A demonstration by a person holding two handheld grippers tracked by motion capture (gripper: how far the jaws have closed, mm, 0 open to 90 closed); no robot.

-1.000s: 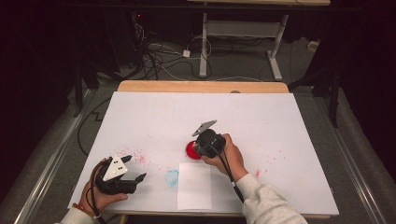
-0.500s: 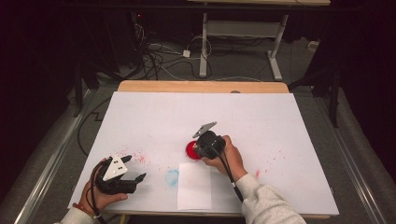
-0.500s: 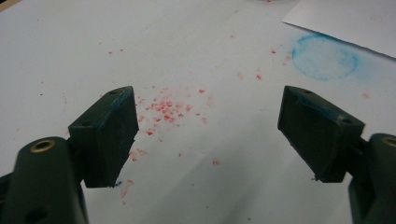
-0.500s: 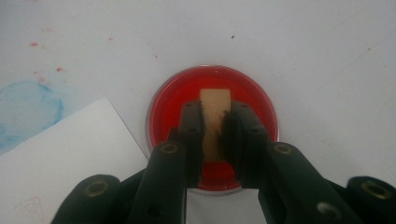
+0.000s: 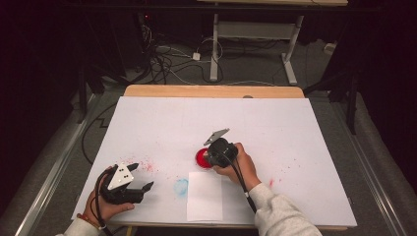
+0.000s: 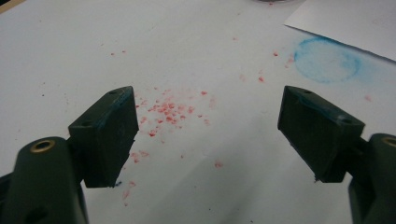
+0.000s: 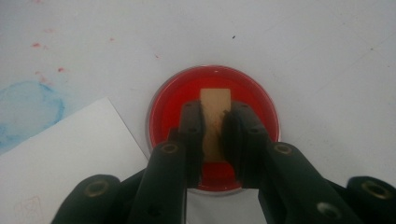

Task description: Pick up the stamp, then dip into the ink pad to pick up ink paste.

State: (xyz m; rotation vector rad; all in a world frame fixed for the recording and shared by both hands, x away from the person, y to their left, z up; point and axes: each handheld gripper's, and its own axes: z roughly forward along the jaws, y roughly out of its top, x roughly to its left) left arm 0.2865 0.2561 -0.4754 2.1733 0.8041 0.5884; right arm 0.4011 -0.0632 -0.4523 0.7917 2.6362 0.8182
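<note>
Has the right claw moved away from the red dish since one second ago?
No. The right claw stays over the red dish, beside the white paper sheet.

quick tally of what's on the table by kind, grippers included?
Grippers: 2, left open over red specks, right shut on the stamp
Red dish: 1
Tan stamp: 1
White paper sheet: 1
Blue ring stain: 1
Total: 6

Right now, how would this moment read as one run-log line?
right tongs: shut on tan block | over red ink dish | left tongs: open, idle
</note>
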